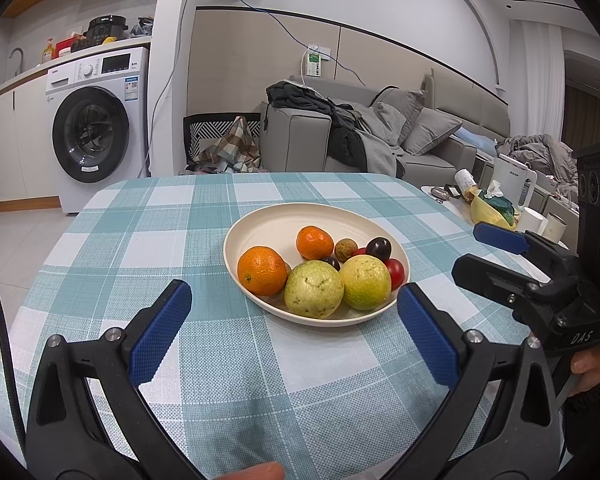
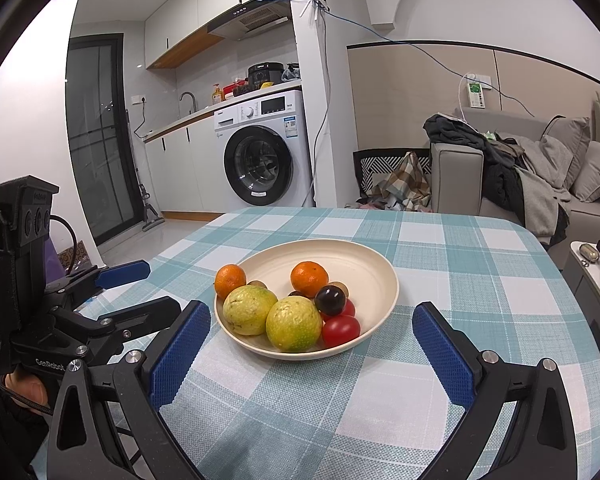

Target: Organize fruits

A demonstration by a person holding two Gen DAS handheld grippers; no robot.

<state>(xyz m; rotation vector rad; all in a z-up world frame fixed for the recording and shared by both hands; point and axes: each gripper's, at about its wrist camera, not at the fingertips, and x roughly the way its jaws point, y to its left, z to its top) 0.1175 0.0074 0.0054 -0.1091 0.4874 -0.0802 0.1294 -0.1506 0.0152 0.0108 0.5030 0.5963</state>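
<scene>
Cream bowl [image 1: 260, 224] sits mid-tabletop [image 1: 148, 256] on the checked cloth, nearer the far edge. In it: two yellow-green fruits [image 1: 314, 288] at the near rim, two oranges [image 1: 261, 270], a dark plum [image 1: 378, 248], cherry tomatoes [image 2: 340, 330]. Left tool [image 1: 294, 322] released, empty, over the near edge. Right tool [image 2: 312, 348] likewise spread wide, empty, just short of the bowl.

Cream oval plate [image 1: 260, 224] on the checked tablecloth [image 1: 140, 248], holding two oranges [image 1: 261, 270], two yellow-green guavas [image 1: 314, 289], two red cherry tomatoes [image 2: 340, 330], a dark plum [image 2: 330, 300] and a small brown fruit [image 1: 345, 249], clustered toward its near side.
</scene>
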